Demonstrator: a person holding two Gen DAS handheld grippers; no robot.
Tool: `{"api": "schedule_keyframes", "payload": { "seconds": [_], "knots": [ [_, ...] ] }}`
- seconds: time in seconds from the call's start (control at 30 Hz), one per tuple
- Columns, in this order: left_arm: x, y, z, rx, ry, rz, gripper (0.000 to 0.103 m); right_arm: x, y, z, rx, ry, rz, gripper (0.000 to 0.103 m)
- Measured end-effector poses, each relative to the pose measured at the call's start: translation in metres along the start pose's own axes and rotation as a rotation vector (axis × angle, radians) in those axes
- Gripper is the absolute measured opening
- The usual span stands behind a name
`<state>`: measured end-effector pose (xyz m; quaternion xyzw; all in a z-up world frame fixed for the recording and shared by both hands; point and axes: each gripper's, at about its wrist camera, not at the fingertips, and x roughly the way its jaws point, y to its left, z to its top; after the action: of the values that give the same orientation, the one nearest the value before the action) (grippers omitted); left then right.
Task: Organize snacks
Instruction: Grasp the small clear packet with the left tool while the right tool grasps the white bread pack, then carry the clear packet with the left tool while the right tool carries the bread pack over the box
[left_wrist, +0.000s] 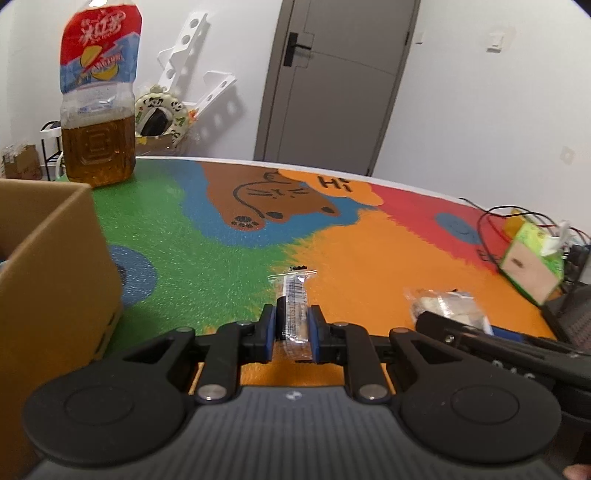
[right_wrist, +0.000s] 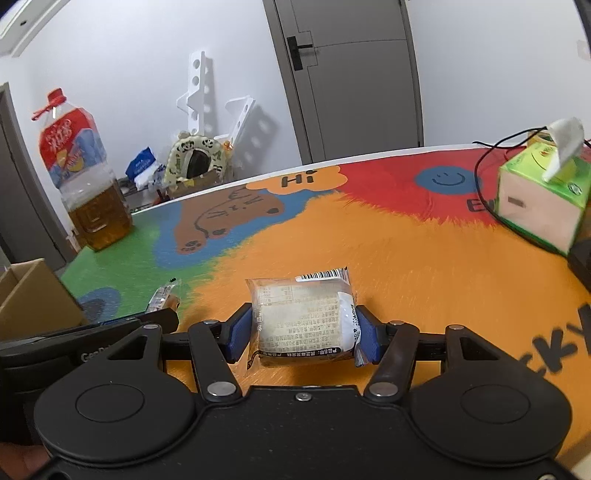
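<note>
My left gripper (left_wrist: 293, 325) is shut on a thin snack stick in a clear wrapper (left_wrist: 294, 310), which pokes forward from between the blue pads over the colourful mat. In the right wrist view the same stick (right_wrist: 162, 297) shows at the left, beside the left gripper's dark body. My right gripper (right_wrist: 303, 328) is shut on a wrapped white cake packet (right_wrist: 303, 317), with both blue pads pressed against its sides. That packet (left_wrist: 447, 304) also appears at the right of the left wrist view. An open cardboard box (left_wrist: 51, 258) stands close on the left.
A big bottle of amber drink (left_wrist: 99, 99) stands at the table's far left corner. A green tissue box (right_wrist: 543, 195) with black and red wires around it sits at the right edge. The colourful mat (right_wrist: 406, 258) covers the table. A grey door is behind.
</note>
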<state>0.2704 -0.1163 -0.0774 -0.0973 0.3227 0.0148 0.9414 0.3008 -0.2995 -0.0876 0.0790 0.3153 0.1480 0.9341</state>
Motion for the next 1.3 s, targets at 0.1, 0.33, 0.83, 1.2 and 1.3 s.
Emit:
{"api": "schedule_keyframes", "payload": {
  "seconds": [0.1,0.33,0.83,1.2,1.3],
  "knots": [
    [-0.018,0.005,-0.002,-0.004,-0.008,-0.02,0.017,-0.012,0.009,-0.003,0.0,-0.011,0.011,0.058],
    [-0.057,0.017,-0.002,0.001,-0.042,-0.054,0.017,-0.038,0.036,-0.001,-0.027,-0.034,0.098,0.058],
    [-0.129,0.058,0.006,-0.071,-0.144,-0.066,0.017,-0.084,0.077,0.006,-0.058,-0.107,0.123,0.058],
    [-0.172,0.099,0.005,-0.12,-0.192,-0.029,0.017,-0.107,0.111,0.003,-0.091,-0.136,0.172,0.058],
    [-0.182,0.112,0.005,-0.126,-0.194,-0.016,0.017,-0.11,0.122,0.001,-0.107,-0.138,0.188,0.058]
  ]
}}
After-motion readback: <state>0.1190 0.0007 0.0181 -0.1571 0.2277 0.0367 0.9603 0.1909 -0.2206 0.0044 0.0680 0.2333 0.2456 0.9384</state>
